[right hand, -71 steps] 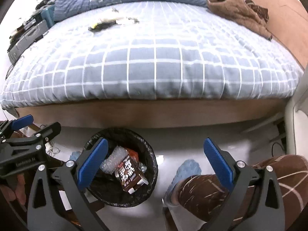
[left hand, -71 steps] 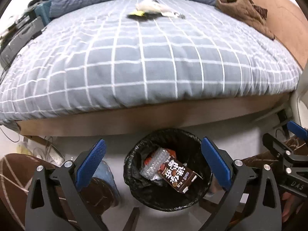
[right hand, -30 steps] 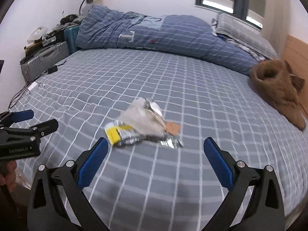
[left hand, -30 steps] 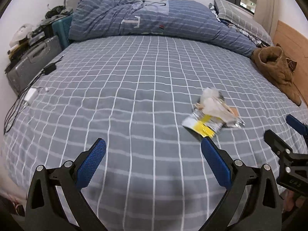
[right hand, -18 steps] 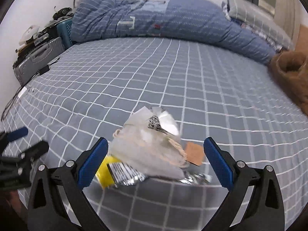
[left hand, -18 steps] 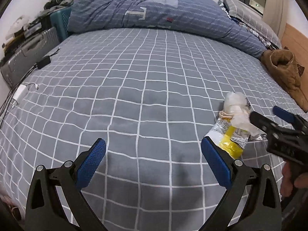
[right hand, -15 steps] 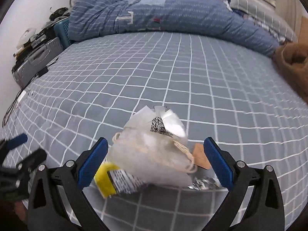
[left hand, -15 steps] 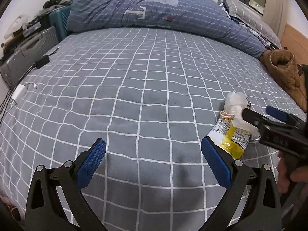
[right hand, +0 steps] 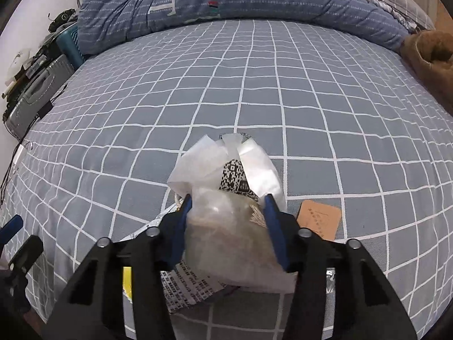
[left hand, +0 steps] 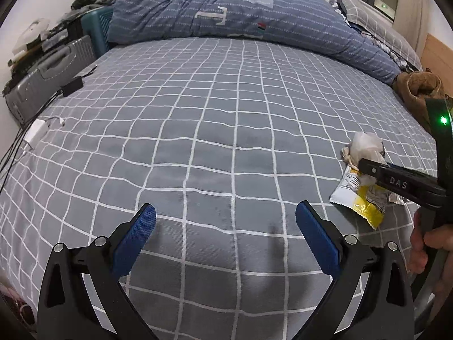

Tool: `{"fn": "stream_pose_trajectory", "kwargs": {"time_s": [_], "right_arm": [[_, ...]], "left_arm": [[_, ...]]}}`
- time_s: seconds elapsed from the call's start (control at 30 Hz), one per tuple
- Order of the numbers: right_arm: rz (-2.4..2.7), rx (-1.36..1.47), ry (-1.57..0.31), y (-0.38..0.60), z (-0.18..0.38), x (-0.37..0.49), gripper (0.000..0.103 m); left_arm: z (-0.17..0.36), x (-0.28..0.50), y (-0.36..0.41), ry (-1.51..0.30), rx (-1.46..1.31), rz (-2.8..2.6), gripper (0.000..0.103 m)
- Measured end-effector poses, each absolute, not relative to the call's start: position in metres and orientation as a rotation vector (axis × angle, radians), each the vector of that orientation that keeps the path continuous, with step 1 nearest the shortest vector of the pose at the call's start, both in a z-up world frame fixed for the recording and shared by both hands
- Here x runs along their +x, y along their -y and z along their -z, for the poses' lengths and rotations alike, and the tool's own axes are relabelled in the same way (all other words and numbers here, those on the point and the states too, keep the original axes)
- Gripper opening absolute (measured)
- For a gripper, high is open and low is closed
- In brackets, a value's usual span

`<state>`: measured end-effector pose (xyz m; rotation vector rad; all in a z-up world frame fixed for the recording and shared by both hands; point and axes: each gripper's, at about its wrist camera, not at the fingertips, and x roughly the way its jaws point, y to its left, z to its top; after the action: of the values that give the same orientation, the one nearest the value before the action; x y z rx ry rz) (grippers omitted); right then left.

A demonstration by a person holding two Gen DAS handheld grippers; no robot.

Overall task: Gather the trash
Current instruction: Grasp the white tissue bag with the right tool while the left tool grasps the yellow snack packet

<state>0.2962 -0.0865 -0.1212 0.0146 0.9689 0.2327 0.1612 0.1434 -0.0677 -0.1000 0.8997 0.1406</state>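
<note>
A crumpled white plastic bag with a QR code label lies on the grey checked bed. My right gripper has closed its blue pads on both sides of this bag. Under it lies a yellow and silver snack wrapper, and a small brown card lies just to the right. In the left wrist view the bag and the wrapper sit at the right, with the right gripper's finger across them. My left gripper is open and empty above bare bedding.
A rolled blue striped duvet lies across the head of the bed. A brown garment lies at the right edge. A grey suitcase and a charger with cables are at the left side.
Both grippers came up from the bin by the bed to the bed top. The right gripper moved onto the white bag and closed its fingers on it. The left stayed open.
</note>
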Motion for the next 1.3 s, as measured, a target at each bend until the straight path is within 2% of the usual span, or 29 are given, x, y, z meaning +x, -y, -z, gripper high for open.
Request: {"fn": "stream_pose_trajectory", "kwargs": {"time_s": [0.1,0.33,0.6,1.0,1.13,1.3], "right_arm": [[-0.249,0.022,-0.963,0.090,0.119,0.293,0.038],[-0.259,0.043,-0.872,0.109,0.085,0.279,0.038],[-0.196,-0.019,-0.794,0.155,0.057,0.263,0.038],[-0.114,-0.010,-0.794,0.233,0.057,0.256,0.038],[-0.115,0.000,-0.797,0.241,0.058,0.256,0.038],[-0.126,0.004,-0.801,0.240,0.060,0.257,0.038]], "left_arm": [[0.067,0.163,-0.143,-0.901,-0.101,-0.141,0.097],[0.062,0.174,-0.121,-0.886,-0.076,-0.095,0.097],[0.060,0.197,-0.063,-0.888,0.017,0.095,0.097],[0.096,0.235,0.003,-1.016,0.152,0.289,0.097],[0.103,0.243,0.008,-1.049,0.142,0.308,0.094],[0.111,0.247,0.012,-1.074,0.143,0.302,0.084]]}}
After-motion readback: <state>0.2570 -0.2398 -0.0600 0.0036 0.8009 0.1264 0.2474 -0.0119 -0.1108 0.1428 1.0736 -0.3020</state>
